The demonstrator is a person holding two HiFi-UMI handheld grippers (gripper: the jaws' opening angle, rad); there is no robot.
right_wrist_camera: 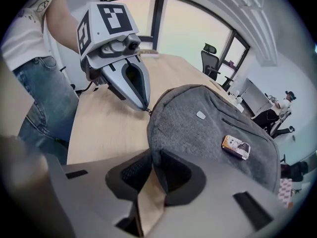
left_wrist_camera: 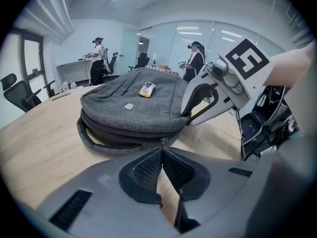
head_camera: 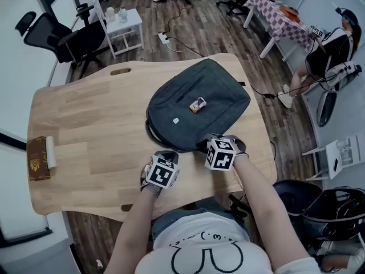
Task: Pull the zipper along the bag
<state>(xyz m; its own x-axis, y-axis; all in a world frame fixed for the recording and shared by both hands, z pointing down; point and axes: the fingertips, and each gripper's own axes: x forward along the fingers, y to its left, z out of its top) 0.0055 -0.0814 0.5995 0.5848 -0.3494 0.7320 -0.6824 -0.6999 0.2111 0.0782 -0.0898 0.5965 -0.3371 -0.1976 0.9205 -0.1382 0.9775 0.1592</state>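
L-gripper (head_camera: 165, 154) on zip (left_wrist_camera: 162, 142), R-gripper (head_camera: 209, 144) on bag (head_camera: 222, 96), nose-down

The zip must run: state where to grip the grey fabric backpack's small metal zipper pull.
Pinch the small metal zipper pull by its tab, from the near side of the grey fabric backpack: it sticks out of the seam there, toward the left gripper, which is shut on it.

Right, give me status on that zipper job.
Left tongs shut on zipper pull. Right tongs pinching bag at its near edge. Small packet lies on top of bag, away from both tongs.
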